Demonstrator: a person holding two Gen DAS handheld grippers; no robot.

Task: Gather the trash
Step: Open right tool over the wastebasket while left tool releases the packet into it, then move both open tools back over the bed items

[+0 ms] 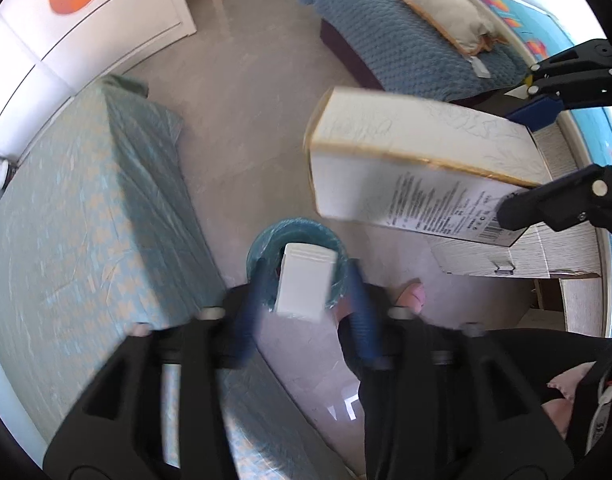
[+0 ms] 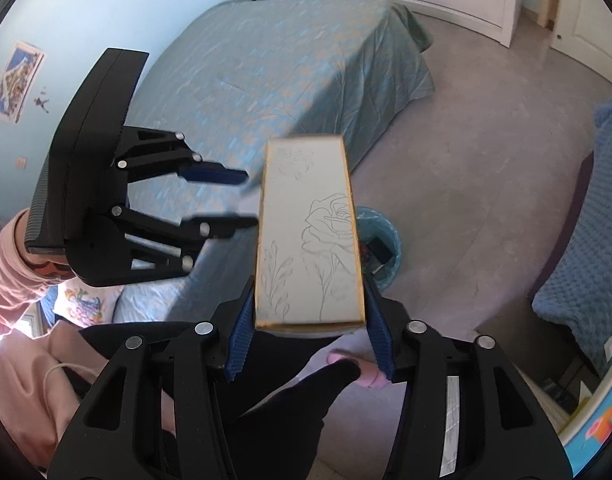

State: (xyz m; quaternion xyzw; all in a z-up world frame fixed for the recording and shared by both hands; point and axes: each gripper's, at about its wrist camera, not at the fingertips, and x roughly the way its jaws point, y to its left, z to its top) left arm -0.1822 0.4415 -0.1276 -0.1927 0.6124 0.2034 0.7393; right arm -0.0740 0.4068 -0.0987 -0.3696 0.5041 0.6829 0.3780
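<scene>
White carton with gold edging and a drawn rose (image 2: pixel 310 236): pinched near its base between my right gripper (image 2: pixel 308 332) pads, most of its length projecting forward past my fingertips, above and short of the teal-lined bin (image 2: pixel 380 252). A small white box (image 1: pixel 303 280) appears over the bin's mouth, just ahead of my left gripper (image 1: pixel 306 304), whose jaws stand spread with nothing between them; I cannot tell whether the box is falling or lodged. Risks, as I judge them: the long carton may pivot in my shallow grip, or catch on the rim (image 1: pixel 293 226) if the white box blocks the opening.
</scene>
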